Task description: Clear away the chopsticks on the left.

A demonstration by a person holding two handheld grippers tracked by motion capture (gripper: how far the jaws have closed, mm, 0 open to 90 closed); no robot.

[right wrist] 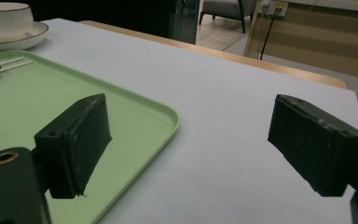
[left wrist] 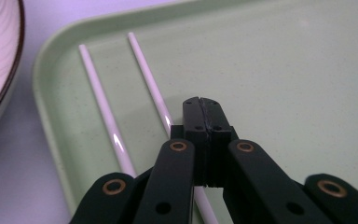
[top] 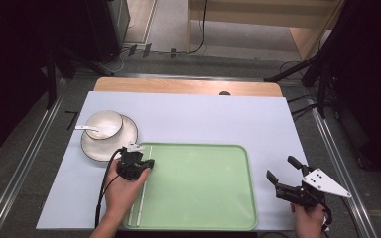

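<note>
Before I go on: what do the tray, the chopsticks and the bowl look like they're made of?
Tray: probably plastic or melamine, pale green and matte with faint speckles and a rounded moulded rim. Chopsticks: white and glossy, with bright highlights along them; plastic or ceramic, can't tell which. Bowl: looks like glazed ceramic, off-white with a thin dark rim line, on a matching plate.
</note>
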